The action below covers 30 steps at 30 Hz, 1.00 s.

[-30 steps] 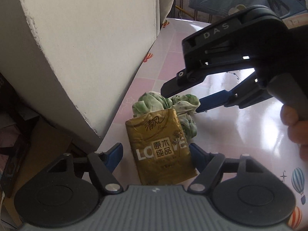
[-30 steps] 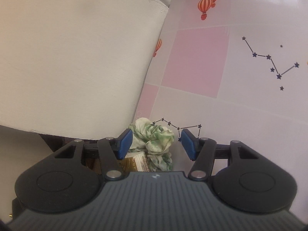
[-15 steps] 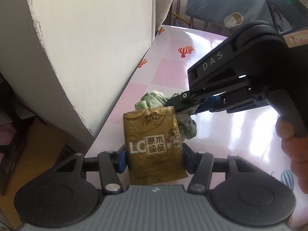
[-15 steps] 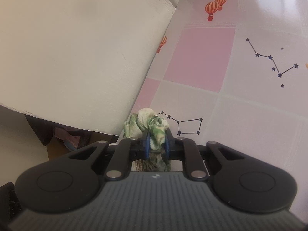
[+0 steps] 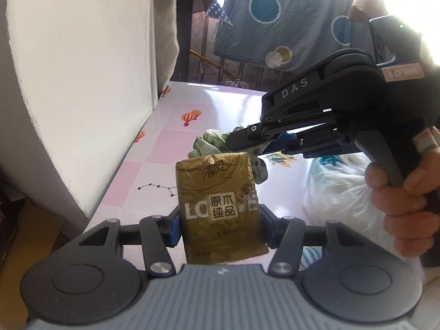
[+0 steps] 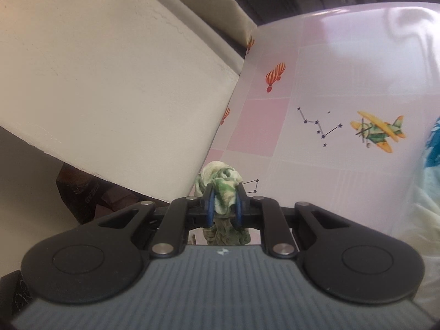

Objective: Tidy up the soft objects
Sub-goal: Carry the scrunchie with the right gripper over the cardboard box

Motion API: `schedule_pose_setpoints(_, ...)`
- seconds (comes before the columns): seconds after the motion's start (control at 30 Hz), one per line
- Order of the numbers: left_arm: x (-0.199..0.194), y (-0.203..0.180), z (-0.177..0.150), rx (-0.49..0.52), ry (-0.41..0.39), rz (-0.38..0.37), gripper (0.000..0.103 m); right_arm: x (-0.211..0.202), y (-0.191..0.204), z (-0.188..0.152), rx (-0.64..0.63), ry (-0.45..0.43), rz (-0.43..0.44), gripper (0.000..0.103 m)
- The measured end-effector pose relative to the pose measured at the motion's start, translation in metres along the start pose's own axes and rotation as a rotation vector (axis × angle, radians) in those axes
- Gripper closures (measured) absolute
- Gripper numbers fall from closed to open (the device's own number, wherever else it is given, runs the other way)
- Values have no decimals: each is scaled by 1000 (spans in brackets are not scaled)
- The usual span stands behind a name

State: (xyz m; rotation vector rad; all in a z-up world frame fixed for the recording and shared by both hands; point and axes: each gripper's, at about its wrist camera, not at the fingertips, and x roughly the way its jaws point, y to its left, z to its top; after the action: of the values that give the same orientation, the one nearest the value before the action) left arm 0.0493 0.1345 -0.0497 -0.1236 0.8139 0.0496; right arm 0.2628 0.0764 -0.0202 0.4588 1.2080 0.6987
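Note:
A gold tissue pack (image 5: 218, 206) with white lettering stands upright between the blue pads of my left gripper (image 5: 218, 221), which is shut on it, lifted above the pink patterned table (image 5: 176, 148). My right gripper (image 6: 224, 206) is shut on a crumpled green-and-white cloth (image 6: 222, 189); part of the cloth hangs below the fingers. In the left wrist view the right gripper (image 5: 258, 144), held by a hand (image 5: 404, 200), sits just beyond the tissue pack with the green cloth (image 5: 209, 143) bunched at its tip.
A white wall block (image 5: 82, 77) rises along the table's left edge. A translucent plastic bag (image 5: 335, 192) lies on the table at the right, also seen as a pale bag (image 6: 429, 192). A blue patterned sheet (image 5: 288, 19) hangs beyond the table's far edge.
Both grippers closed, the left on the tissue pack and the right on the green cloth, then lifted them off the table; more of the table and background now shows.

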Motion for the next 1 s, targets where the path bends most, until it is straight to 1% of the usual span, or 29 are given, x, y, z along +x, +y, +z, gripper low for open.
schedule_pose_setpoints(0.13,-13,-26,5,44,-35,-50,47,-49,-7,-4,8,-75,-1,90)
schedule_pose_setpoints(0.27,-20,-50,3,84,-45,-86,47,-103,-17,-10,28,-157,6,90)
schedule_pose_setpoints(0.47,-21,-83,-4,140,-41,-142,47,-205,-43,-27,79,-306,15,90)
schedule_pose_setpoints(0.63,-20,-107,-7,182,-37,-181,47,-308,-73,-57,115,-442,-19,90)
schedule_pose_setpoints(0.8,-16,-129,-3,210,-33,-201,47,-402,-114,-99,165,-560,-98,90)
schedule_pose_setpoints(0.9,-15,-143,2,224,-34,-213,47,-433,-148,-123,220,-592,-143,90)
schedule_pose_setpoints(1.0,-14,-159,6,245,-41,-225,47,-438,-181,-145,285,-560,-169,90)
